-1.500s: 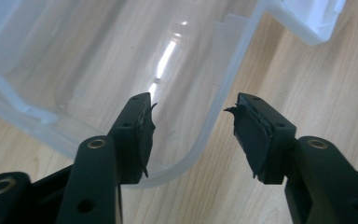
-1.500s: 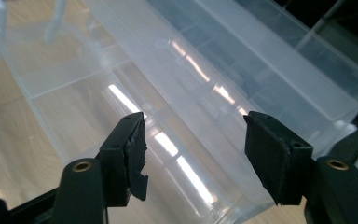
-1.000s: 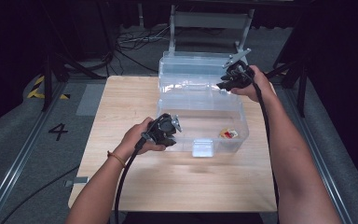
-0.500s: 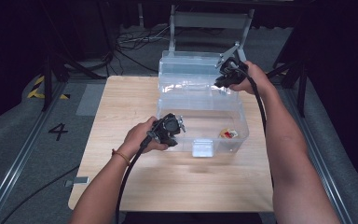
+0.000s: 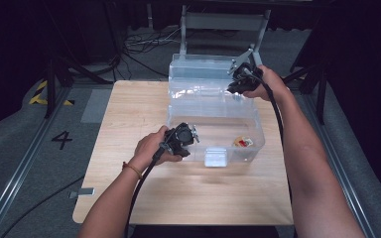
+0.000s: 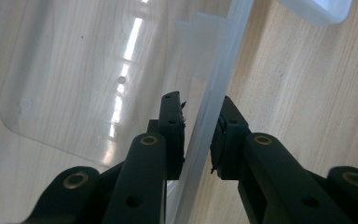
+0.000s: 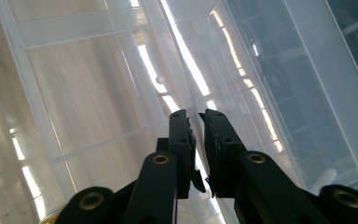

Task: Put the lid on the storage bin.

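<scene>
A clear plastic box (image 5: pixel 259 133) stands on the wooden table (image 5: pixel 129 124), its lid (image 5: pixel 198 67) swung up at the back. Inside, near the front right corner, lies a small red and yellow thing (image 5: pixel 242 142). My left gripper (image 5: pixel 191 136) is at the box's front left, and its jaws (image 6: pixel 198 100) are shut on the clear wall (image 6: pixel 223 51). My right gripper (image 5: pixel 233 87) is at the lid's right end. Its jaws (image 7: pixel 196 113) have just been closing and now pinch a thin clear ridge (image 7: pixel 186 56) of the lid.
A white latch (image 5: pixel 215 157) hangs on the box's front wall. Behind the table stands a grey metal frame (image 5: pixel 223 22), with cables on the floor. Bare table top lies left of the box and in front of it.
My right hand has shifted a little toward the back left along the lid. The left hand and the box have kept still.
</scene>
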{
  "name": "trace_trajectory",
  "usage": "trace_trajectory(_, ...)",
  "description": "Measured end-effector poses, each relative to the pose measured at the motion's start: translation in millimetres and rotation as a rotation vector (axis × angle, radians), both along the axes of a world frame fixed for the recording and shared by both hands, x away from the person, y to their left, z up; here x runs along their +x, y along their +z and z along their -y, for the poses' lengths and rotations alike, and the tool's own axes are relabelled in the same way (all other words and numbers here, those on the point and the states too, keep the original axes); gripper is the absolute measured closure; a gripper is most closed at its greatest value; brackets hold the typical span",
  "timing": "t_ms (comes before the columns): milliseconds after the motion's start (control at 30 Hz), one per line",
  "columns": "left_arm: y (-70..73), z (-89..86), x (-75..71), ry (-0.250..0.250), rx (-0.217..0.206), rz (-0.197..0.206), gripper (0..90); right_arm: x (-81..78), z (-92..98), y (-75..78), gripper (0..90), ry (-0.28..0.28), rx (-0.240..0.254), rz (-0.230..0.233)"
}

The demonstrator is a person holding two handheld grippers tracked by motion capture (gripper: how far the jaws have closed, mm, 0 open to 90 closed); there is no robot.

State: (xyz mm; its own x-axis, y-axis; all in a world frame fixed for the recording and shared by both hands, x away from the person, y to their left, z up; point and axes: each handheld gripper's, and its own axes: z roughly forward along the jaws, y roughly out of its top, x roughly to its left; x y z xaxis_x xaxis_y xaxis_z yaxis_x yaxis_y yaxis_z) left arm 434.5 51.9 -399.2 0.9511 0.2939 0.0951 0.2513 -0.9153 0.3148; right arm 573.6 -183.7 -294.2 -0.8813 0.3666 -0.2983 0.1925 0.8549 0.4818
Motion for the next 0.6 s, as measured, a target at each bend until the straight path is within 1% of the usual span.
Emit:
trace_trajectory(33,-0.2,0.4,-0.2,-0.002,0.004,0.005,76.3,-0.9,-0.5,0.9,84.0,0.008,0.005,-0.004)
trace_trajectory(100,-0.8,2.9,-3.5,-0.008,0.027,0.039,75.7,-2.3,-2.0,1.3,84.6,0.013,-0.009,0.002)
trace_trajectory(133,-1.1,2.7,-4.3,-0.006,0.026,0.045,75.3,-3.3,-2.8,1.3,84.8,0.016,-0.011,0.004)
trace_trajectory(200,-1.5,1.4,-5.7,0.003,0.020,0.044,74.8,-4.1,-2.8,1.7,85.7,0.022,-0.007,-0.004)
trace_trajectory(300,-1.8,-0.5,-6.7,-0.005,0.017,0.051,74.1,-5.4,-2.9,3.2,85.9,0.025,-0.014,-0.021)
trace_trajectory(433,-2.4,-1.3,-7.7,0.006,0.005,0.050,73.7,-8.6,-3.3,3.7,86.3,0.028,-0.024,-0.018)
trace_trajectory(467,-2.6,-1.6,-7.7,0.012,-0.004,0.051,73.4,-9.8,-4.0,4.1,86.5,0.026,-0.028,-0.015)
trace_trajectory(500,-3.3,-2.2,-8.8,0.032,-0.022,0.045,73.1,-11.4,-5.1,4.2,86.7,0.030,-0.032,-0.007)
trace_trajectory(567,-3.4,-2.3,-8.7,0.032,-0.027,0.044,73.0,-13.6,-5.9,4.0,86.9,0.031,-0.031,0.000)
trace_trajectory(600,-3.7,-2.2,-9.1,0.040,-0.032,0.041,72.9,-15.1,-4.3,5.0,87.0,0.029,-0.014,-0.009)
